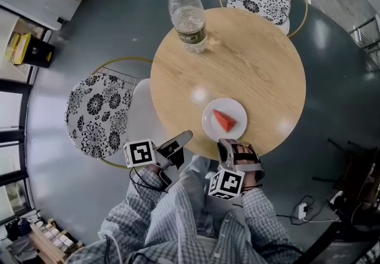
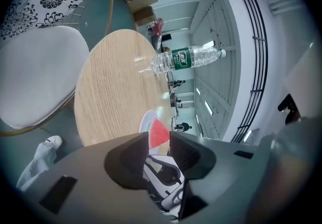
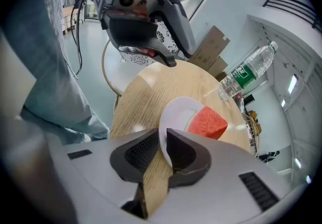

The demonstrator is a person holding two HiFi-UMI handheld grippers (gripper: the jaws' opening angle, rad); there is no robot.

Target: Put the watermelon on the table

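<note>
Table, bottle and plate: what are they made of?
Table: pale wood or a wood-look top, with fine grain lines and a soft sheen. Bottle: probably clear plastic, see-through. Plate: smooth glossy white, ceramic or plastic, can't tell which.

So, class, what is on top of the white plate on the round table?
A red watermelon wedge sits on the white plate; the right gripper pinches its near rim. The plate surface under the wedge is covered.

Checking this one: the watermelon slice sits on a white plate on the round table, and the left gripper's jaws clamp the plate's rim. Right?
Wrong gripper: the right gripper clamps the plate by its rim, as the right gripper view shows; the left gripper is open and empty. The rest holds.
</note>
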